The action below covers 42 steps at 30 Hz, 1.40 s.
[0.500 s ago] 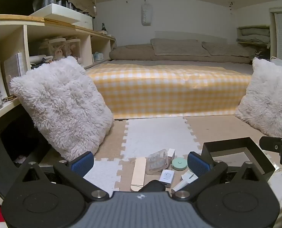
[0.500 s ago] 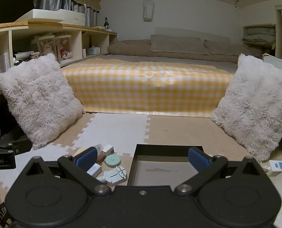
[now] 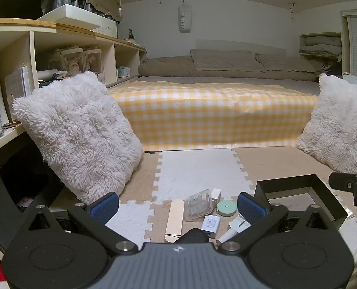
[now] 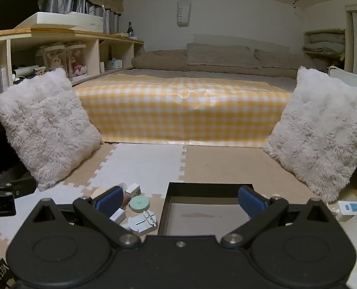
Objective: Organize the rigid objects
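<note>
A cluster of small rigid objects lies on the foam floor mat: a wooden stick [image 3: 174, 219], a clear plastic case [image 3: 198, 204], a round mint-green tin [image 3: 226, 207] [image 4: 139, 203], a white charger [image 3: 210, 223] and a white flat tool [image 4: 142, 222]. To their right stands a black open box [image 3: 298, 187] [image 4: 208, 187], with nothing inside it. My left gripper [image 3: 177, 207] hovers open above the cluster. My right gripper [image 4: 180, 201] hangs open over the box's near part. Nothing sits between either pair of fingers.
Two fluffy white cushions [image 4: 46, 125] [image 4: 320, 130] flank the mat. A bed with a yellow checked cover [image 4: 183, 110] lies beyond. Wooden shelves [image 3: 58, 55] run along the left. A white power strip [image 4: 351, 207] lies at the right.
</note>
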Tool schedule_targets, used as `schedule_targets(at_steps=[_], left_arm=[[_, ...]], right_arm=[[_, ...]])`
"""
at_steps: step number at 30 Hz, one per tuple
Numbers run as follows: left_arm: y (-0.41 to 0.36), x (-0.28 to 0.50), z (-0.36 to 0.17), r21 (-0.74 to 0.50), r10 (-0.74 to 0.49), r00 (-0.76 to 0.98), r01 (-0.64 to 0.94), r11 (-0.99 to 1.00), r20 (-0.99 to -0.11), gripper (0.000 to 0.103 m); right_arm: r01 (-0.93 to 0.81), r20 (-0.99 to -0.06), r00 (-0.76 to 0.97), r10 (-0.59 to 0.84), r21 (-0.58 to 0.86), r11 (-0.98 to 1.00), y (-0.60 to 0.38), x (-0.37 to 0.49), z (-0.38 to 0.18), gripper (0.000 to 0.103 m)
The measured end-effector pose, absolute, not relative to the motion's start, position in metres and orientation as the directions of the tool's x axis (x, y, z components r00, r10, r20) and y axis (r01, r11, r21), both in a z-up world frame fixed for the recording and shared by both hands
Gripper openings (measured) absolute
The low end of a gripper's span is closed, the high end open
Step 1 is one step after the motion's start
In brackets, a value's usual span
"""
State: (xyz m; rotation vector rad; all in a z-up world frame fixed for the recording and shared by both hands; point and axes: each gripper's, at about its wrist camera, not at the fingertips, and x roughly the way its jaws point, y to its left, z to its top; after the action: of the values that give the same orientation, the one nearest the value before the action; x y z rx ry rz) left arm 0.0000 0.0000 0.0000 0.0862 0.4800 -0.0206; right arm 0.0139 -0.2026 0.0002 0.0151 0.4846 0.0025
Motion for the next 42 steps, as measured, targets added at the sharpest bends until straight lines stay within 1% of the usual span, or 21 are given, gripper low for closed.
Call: schedule_targets(at_steps=[42], left_arm=[[0.0, 0.0, 0.0, 0.076, -0.001, 0.887, 0.04, 0.996, -0.462, 0.103]], right_arm=[[-0.008, -0.468, 0.884, 0.001, -0.011, 1.0, -0.1997, 0.0109, -0.0037, 0.103]])
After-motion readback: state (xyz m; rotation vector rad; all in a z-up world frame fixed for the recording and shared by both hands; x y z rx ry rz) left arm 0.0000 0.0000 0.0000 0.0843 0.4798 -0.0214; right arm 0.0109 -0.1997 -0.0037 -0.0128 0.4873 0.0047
